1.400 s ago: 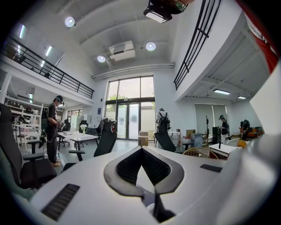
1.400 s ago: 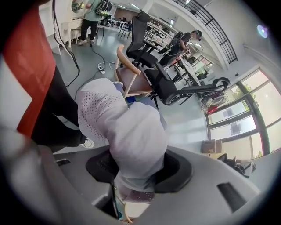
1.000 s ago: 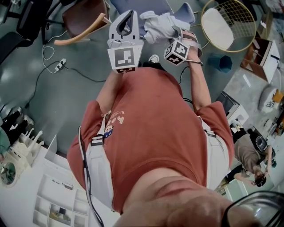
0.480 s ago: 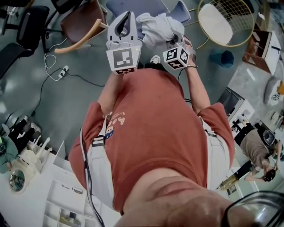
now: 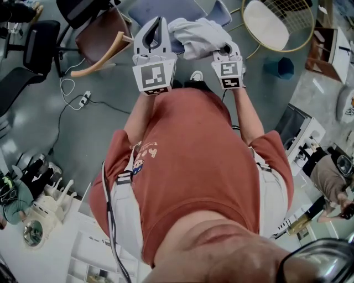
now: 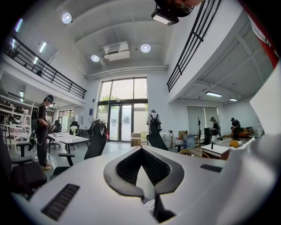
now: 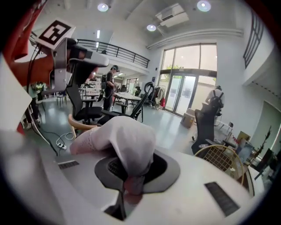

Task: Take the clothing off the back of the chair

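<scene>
1. While the left gripper [image 5: 159, 25], in the upper middle of the head view, has its jaws together on nothing, it takes no part in the grip and only points beside the cloth.
2. Just right of it, the clothing [image 5: 196, 34], a pale bunched piece, sits over the blue chair [image 5: 166, 8] at the top edge of the frame.
3. The right gripper [image 5: 223, 51] is clamped on a fold of this clothing. Its own view shows the fabric pinched between the pads and draped over the jaws.
4. I judge that the grasp is done and that carrying the cloth clear of the chair is left. Whether the cloth touches the chair back, I cannot tell, because the cloth hides it.
5. Around, from the left:
   - a black office chair [image 5: 41, 44] at the upper left;
   - a brown chair [image 5: 105, 30] with a wooden armrest, near the blue one;
   - a cable [image 5: 69, 91] with a power strip on the floor below them;
   - a round wire chair [image 5: 276, 22] at the upper right;
   - another person [image 5: 331, 178] at the right edge.
6. Nothing blocks the way towards the body. The brown chair and the wire chair narrow the sides, and I think a hanging part of the cloth could catch on the chair back.
</scene>
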Demonstrator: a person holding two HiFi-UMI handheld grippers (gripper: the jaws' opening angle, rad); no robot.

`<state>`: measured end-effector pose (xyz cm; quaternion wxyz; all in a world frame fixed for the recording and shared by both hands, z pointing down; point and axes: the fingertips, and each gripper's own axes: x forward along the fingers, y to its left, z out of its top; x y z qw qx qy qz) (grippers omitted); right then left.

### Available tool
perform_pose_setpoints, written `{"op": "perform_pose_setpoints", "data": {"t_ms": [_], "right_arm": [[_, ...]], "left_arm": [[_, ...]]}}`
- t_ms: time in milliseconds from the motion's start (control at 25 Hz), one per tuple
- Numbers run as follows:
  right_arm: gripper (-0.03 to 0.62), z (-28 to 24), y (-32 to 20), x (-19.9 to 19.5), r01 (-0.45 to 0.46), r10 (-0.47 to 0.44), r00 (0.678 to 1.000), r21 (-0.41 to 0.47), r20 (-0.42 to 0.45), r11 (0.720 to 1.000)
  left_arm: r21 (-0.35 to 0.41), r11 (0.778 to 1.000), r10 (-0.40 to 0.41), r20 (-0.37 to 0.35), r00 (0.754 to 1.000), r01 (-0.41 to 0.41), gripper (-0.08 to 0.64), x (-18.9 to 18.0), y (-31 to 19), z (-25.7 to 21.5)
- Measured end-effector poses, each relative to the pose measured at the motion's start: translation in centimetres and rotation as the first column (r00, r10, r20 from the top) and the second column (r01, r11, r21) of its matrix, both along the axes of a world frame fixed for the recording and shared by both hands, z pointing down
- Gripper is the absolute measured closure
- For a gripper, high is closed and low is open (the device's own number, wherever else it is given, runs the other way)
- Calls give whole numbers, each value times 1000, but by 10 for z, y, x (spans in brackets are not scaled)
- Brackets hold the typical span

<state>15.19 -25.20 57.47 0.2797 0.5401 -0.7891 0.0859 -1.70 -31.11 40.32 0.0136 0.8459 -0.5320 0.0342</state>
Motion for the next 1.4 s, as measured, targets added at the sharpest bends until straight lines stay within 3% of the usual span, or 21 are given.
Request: {"op": "perform_pose_setpoints", "data": {"t_ms": [280, 720, 1120, 1400], "right_arm": [[538, -65, -3, 30, -111, 100, 991, 123, 92, 986], [538, -168, -21, 79, -223, 189, 973, 338, 132, 914], [538, -285, -17, 99, -320, 245, 946, 509, 210, 799], [537, -354, -5, 107, -355, 238, 934, 620, 267, 699]], "left_arm": [[18, 999, 34, -7, 999, -34, 546, 14, -1, -16], [101, 992, 84, -68, 994, -77, 546, 33, -5, -73], [176, 984, 56, -96, 994, -38, 546, 25, -16, -129], [224, 974, 41, -117, 992, -14, 546, 16, -18, -169]]}}
